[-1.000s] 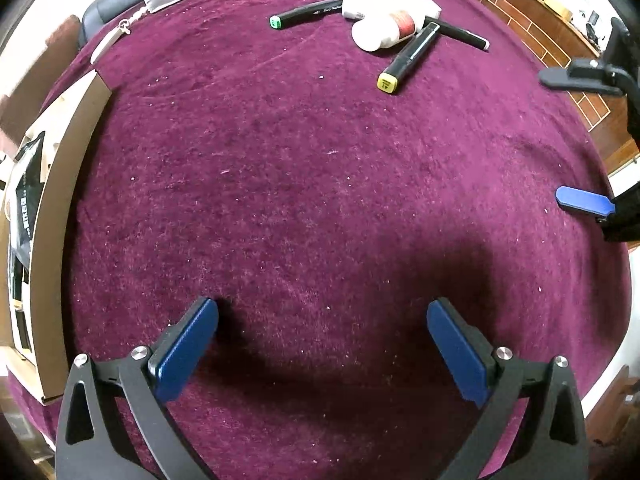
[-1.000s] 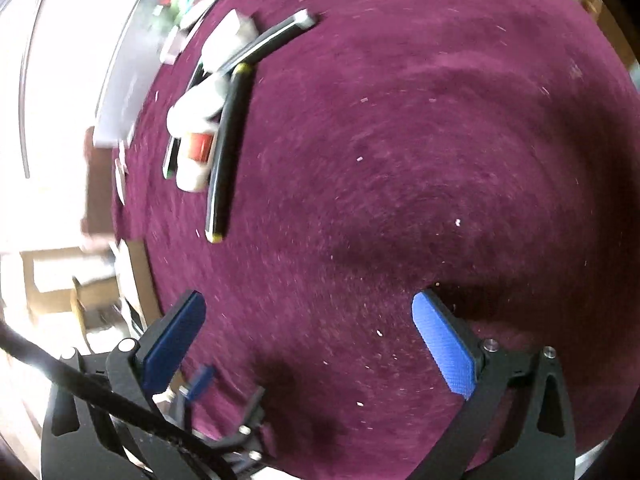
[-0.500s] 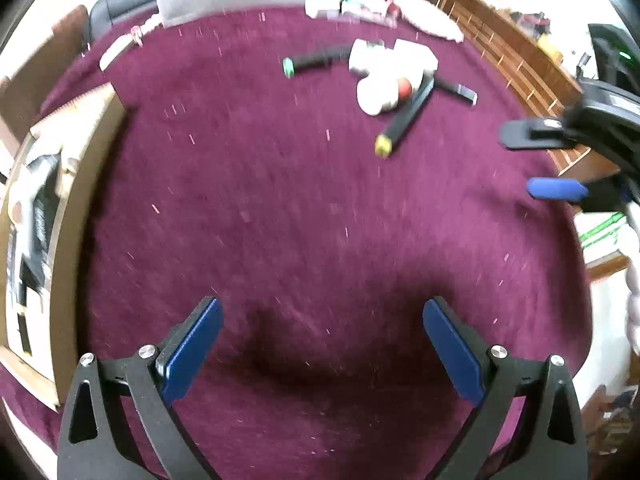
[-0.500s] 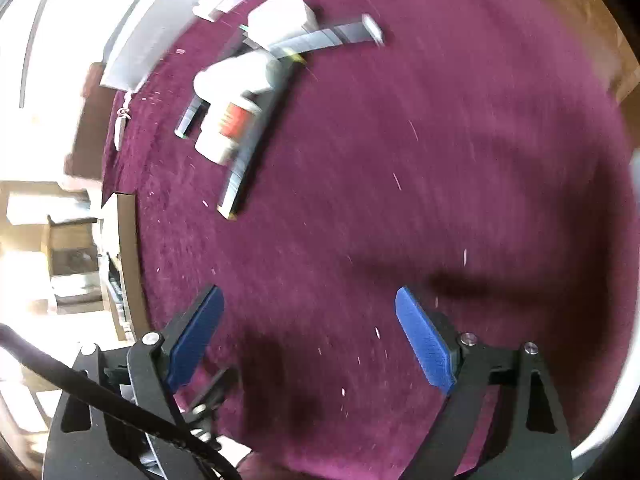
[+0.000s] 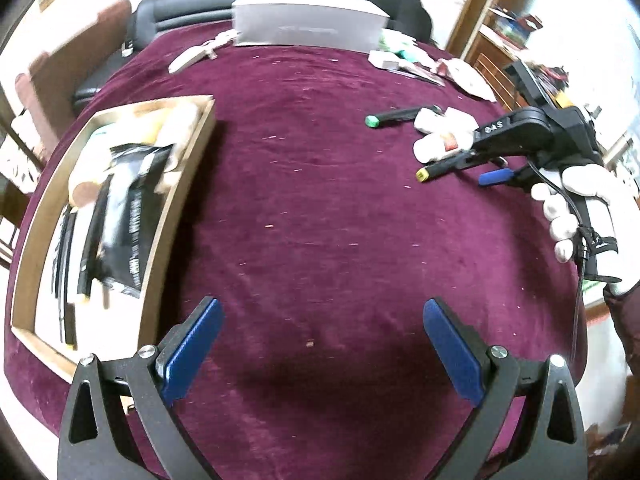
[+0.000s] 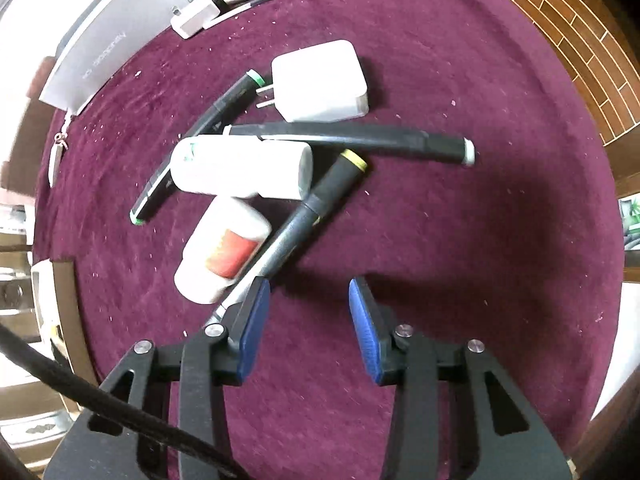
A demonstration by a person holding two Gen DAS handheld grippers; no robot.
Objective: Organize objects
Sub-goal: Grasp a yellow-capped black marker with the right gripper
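A pile lies on the maroon cloth: a white charger [image 6: 320,80], two white tubes [image 6: 244,168] [image 6: 222,250], a yellow-capped marker [image 6: 316,204], a green-capped marker [image 6: 192,148] and a grey-tipped marker [image 6: 352,136]. My right gripper [image 6: 306,320] is open and empty, low over the cloth, its left finger beside the yellow marker's near end. It shows in the left wrist view [image 5: 492,160] at the pile [image 5: 436,136]. My left gripper [image 5: 320,340] is wide open and empty above bare cloth.
A wooden tray [image 5: 176,208] at the left holds a black packet and other items. A grey box [image 5: 308,24] stands at the table's far edge with small clutter [image 5: 412,60] beside it. A brick-patterned floor [image 6: 580,40] lies beyond the right edge.
My right gripper has swung toward the pile, come close to it, and narrowed its jaws. My left gripper has pulled back and up, bringing the tray into view.
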